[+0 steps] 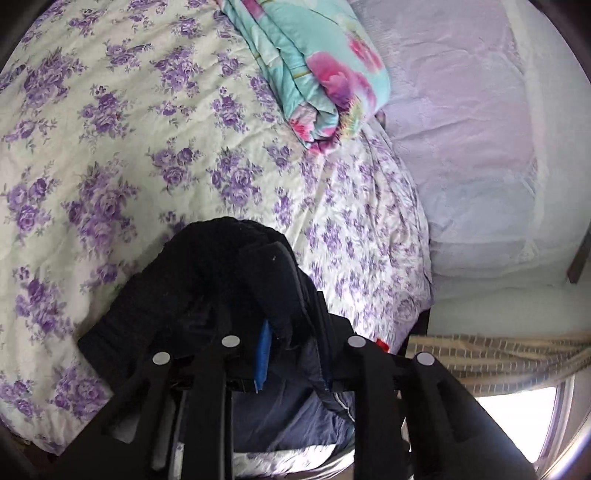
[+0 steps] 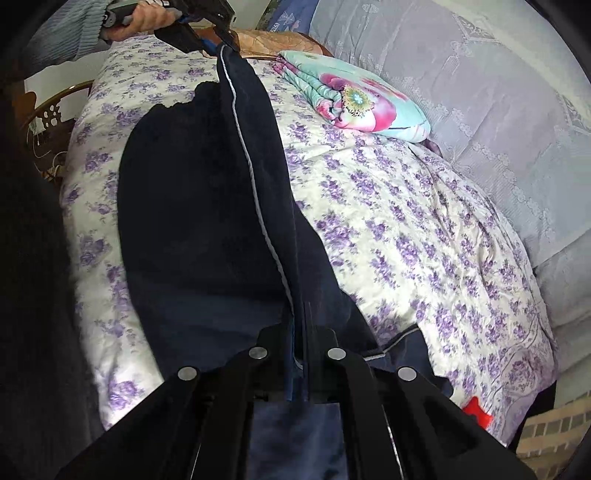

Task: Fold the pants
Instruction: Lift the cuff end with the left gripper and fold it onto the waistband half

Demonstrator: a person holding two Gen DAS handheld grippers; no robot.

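One pair of dark navy pants (image 2: 207, 206), one folded turquoise floral quilt (image 2: 354, 107) at upper right of the right wrist view. One purple-flowered bedspread (image 1: 110, 147), one pale lilac lace cover (image 2: 480, 92), two grippers: left gripper (image 2: 221, 35), right gripper (image 2: 299, 343). One wicker chair (image 2: 48, 122) at left edge, one small red item (image 2: 476, 410) lower right.

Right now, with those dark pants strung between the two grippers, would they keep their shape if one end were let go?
Probably not. The pants sag and drape onto the floral bedspread, so they look floppy. The fabric bunches thickly at the left hand-held gripper, suggesting soft, fairly heavy cloth.
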